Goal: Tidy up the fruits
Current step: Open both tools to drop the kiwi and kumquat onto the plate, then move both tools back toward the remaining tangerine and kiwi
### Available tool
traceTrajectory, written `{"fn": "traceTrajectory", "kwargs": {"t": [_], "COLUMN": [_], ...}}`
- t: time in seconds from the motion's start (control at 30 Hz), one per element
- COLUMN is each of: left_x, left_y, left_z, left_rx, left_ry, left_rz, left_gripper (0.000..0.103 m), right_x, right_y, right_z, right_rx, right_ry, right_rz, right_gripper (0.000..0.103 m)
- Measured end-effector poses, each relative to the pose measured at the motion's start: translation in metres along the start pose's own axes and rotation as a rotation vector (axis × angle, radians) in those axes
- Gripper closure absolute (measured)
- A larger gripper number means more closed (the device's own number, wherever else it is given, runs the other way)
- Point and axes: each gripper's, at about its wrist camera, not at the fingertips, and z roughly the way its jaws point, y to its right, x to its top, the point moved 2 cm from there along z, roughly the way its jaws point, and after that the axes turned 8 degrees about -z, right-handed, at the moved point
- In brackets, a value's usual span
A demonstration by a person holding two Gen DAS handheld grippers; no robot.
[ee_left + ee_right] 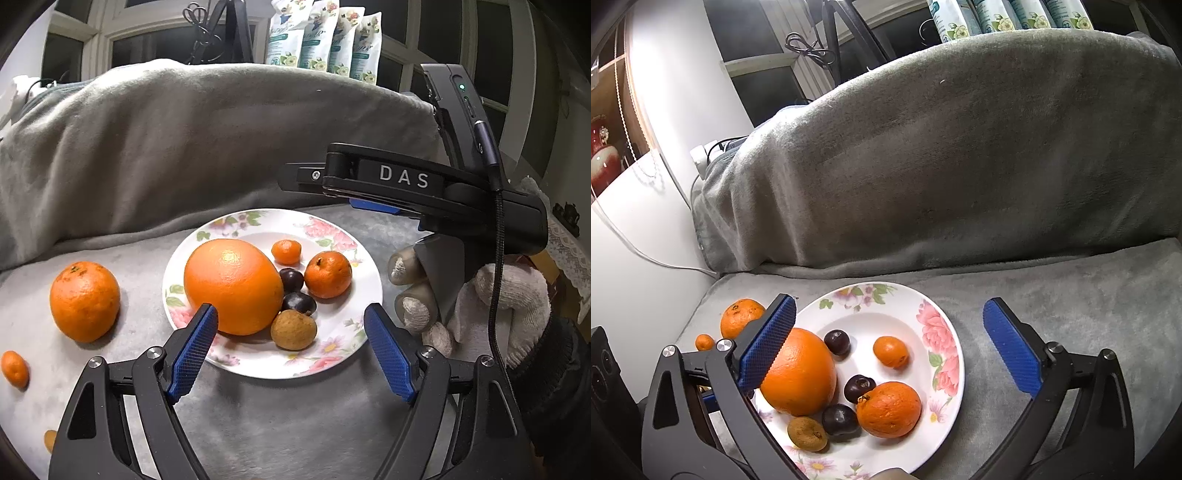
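Left gripper [290,345] wide open, empty, over floral plate [364,306]; big orange [232,286] and longan [293,329] between pads. Right gripper [886,347] spread, empty. Tangerine [85,301], kumquat [14,369] off-plate left. Beyond: grey blanket [184,147], possibly tissue packs [325,40].

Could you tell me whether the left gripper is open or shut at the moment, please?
Open. The left gripper has its blue pads spread wide apart over the floral plate, with nothing clamped between them.
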Motion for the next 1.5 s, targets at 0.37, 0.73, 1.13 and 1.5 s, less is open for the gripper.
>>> {"fn": "traceTrajectory", "kwargs": {"t": [0.37,0.73,1.13,1.5], "left_x": [0.002,0.008,0.011,0.013], "left_y": [-0.001,-0.011,-0.024,-0.067], "left_z": [-0.005,-0.030,-0.061,-0.097], "left_rx": [0.009,0.006,-0.008,0.011], "left_ry": [0.006,0.055,0.121,0.187], "left_rz": [0.002,-0.022,-0.046,-0.120], "left_gripper": [0.021,0.021,0.021,0.022], "right_x": [-0.001,0.003,0.009,0.005], "right_y": [0.000,-0.015,-0.030,-0.071], "right_z": [-0.002,-0.007,-0.027,-0.046], "right_rx": [-0.010,-0.041,-0.079,-0.123], "right_ry": [0.004,0.007,0.059,0.069], "right_rz": [-0.005,-0.035,-0.025,-0.098], "right_gripper": [0.000,0.000,0.000,0.000]}}
